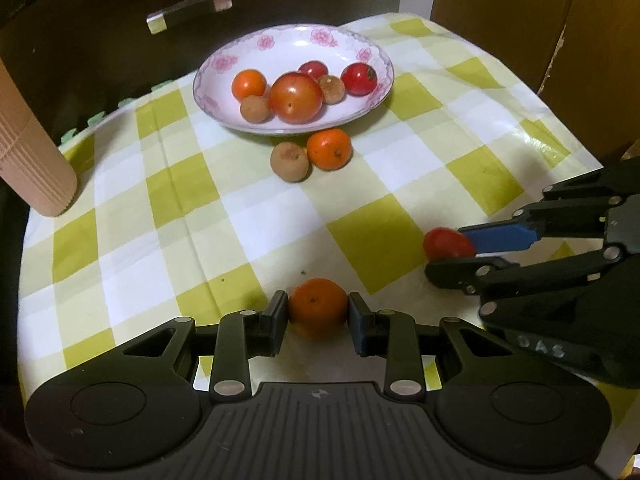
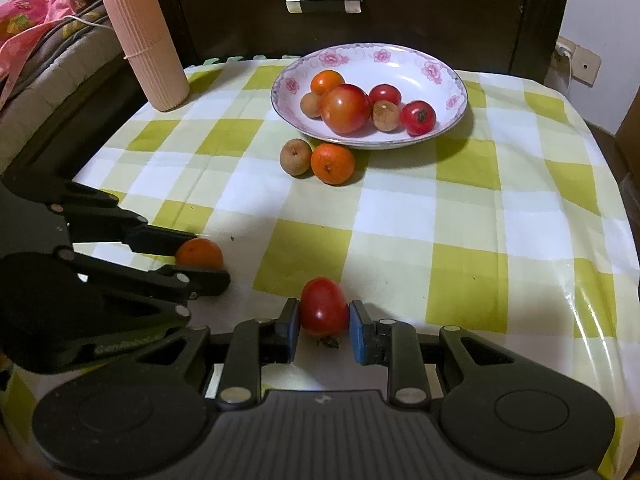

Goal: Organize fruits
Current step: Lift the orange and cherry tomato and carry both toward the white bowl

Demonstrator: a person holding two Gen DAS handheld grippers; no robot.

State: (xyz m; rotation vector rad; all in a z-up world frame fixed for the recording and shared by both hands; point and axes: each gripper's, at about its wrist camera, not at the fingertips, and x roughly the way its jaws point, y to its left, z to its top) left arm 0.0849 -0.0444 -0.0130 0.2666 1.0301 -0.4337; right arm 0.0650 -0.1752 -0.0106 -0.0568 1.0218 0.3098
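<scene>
Two clamped grippers near the plate [image 1: 376,96]: left gripper [image 1: 318,312] squeezes a firm orange [image 1: 318,306] at its sides; right gripper [image 2: 324,318] pinches a soft, easily bruised tomato [image 2: 323,306].

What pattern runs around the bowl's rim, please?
Pink flowers on white, on the bowl; clearest in the right wrist view.

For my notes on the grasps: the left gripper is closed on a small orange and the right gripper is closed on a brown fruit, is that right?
Not quite. The right gripper is closed on a red tomato, as the right wrist view shows, not a brown fruit. The left gripper is indeed closed on a small orange.
</scene>
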